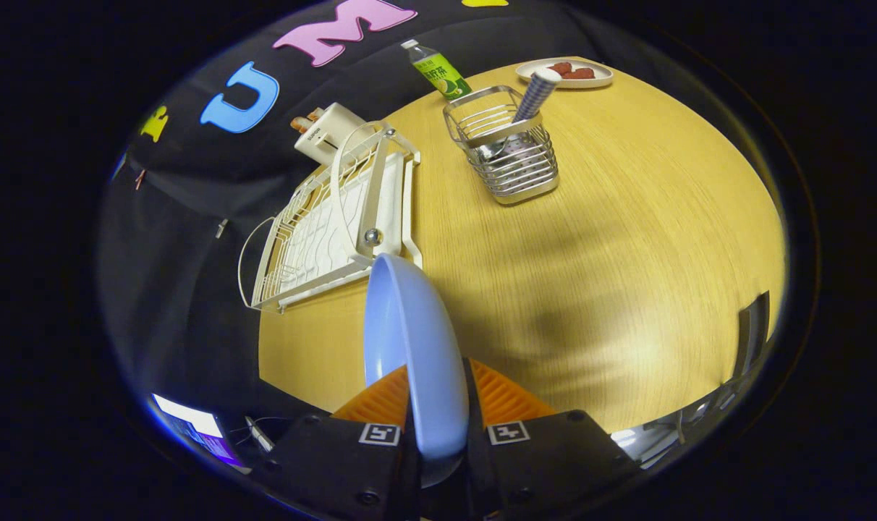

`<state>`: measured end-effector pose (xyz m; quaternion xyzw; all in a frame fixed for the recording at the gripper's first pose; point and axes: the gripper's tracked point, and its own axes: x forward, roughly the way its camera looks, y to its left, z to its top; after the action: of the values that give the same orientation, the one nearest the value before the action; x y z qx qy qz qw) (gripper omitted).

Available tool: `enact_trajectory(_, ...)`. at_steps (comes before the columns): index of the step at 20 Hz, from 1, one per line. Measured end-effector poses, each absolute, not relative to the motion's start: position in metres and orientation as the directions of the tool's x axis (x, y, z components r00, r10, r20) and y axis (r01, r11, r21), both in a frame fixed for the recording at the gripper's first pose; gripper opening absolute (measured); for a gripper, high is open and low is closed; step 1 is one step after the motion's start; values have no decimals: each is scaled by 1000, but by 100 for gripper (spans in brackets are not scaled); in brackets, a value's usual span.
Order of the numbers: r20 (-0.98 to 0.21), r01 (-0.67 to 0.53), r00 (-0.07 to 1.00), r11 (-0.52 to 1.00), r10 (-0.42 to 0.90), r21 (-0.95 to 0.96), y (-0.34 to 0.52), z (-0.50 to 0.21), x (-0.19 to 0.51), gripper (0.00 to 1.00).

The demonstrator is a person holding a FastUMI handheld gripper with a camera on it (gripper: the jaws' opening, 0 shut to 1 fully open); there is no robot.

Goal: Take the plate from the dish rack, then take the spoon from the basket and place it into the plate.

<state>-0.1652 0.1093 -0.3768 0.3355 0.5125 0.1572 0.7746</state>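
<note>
A light blue plate (pixel 409 340) stands on edge between my two fingers, and my gripper (pixel 438 391) is shut on its rim. It hangs above the wooden table (pixel 626 239), just in front of the white wire dish rack (pixel 337 224), which holds no dishes. Farther ahead stands a metal wire basket (pixel 507 155). A spoon with a striped handle (pixel 534 94) leans upright in the basket, its bowl down among the wires.
A green drink bottle (pixel 442 72) stands behind the basket. A white plate of reddish food (pixel 569 72) sits at the table's far edge. A cream toaster (pixel 326 130) stands behind the rack. A lit screen (pixel 192 427) glows below the table's near edge.
</note>
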Motion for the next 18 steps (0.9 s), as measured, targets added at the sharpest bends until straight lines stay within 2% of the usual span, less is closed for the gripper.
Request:
enact_trajectory(3,-726,93,404,765,556,637,97,-396,-161,34)
enact_trajectory(4,-741,94,404,781,537,617,90,-401,-159,42)
enact_trajectory(7,-776,86,418,830,472,551,69,-411,-152,52)
enact_trajectory(8,-793,72,423,856,438,512,60,-415,-149,58)
enact_trajectory(11,-801,33,457,892,388,451,36,-411,-137,61)
enact_trajectory(12,-793,26,474,894,383,447,31,-406,-133,72)
enact_trajectory(13,-784,15,493,898,377,441,25,-399,-128,74)
enact_trajectory(18,-701,-113,624,928,345,356,-1,-340,-87,76)
